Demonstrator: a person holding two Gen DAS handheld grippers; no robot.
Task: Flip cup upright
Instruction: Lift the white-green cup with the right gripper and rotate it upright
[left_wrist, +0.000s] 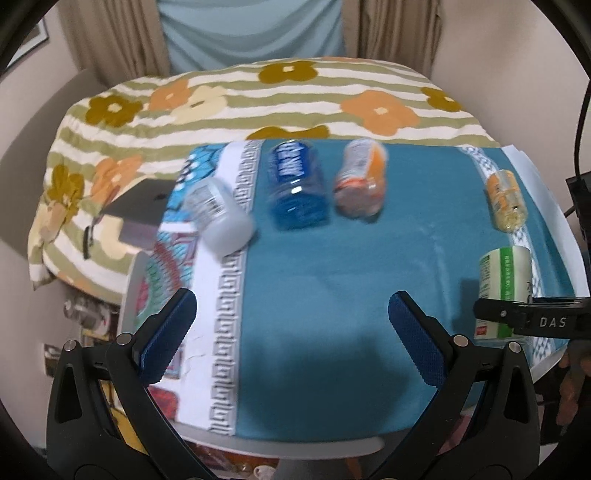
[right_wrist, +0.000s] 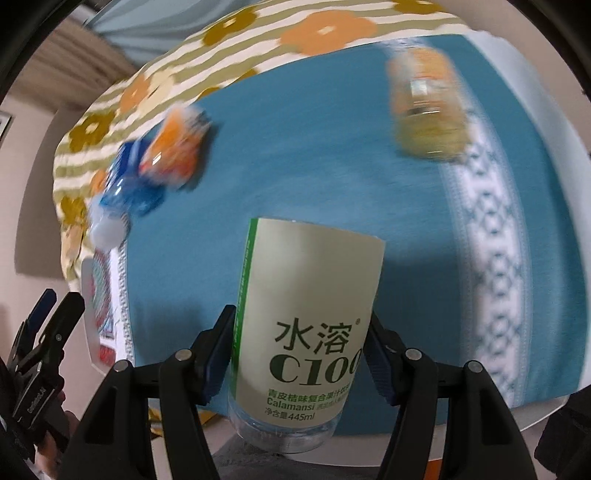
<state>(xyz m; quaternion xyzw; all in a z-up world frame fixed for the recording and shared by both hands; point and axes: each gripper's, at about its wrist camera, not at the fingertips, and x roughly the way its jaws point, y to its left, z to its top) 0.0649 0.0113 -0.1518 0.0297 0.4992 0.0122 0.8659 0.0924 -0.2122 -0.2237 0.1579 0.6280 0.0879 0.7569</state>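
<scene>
The cup is a cut clear bottle with a cream and green C100 label (right_wrist: 306, 317). My right gripper (right_wrist: 301, 354) is shut on it, one blue pad on each side, and holds it over the blue cloth near the table's front edge. The same cup shows in the left wrist view (left_wrist: 504, 284) at the far right with a black finger across it. My left gripper (left_wrist: 291, 332) is open and empty above the blue cloth (left_wrist: 332, 295), well left of the cup.
Several other bottle cups lie on their sides on the cloth: a frosted white one (left_wrist: 221, 218), a blue one (left_wrist: 297, 184), an orange one (left_wrist: 362, 181) and a yellow-orange one (left_wrist: 504, 199). A flowered striped bedcover (left_wrist: 221, 99) lies behind the table. A dark box (left_wrist: 144, 206) sits at left.
</scene>
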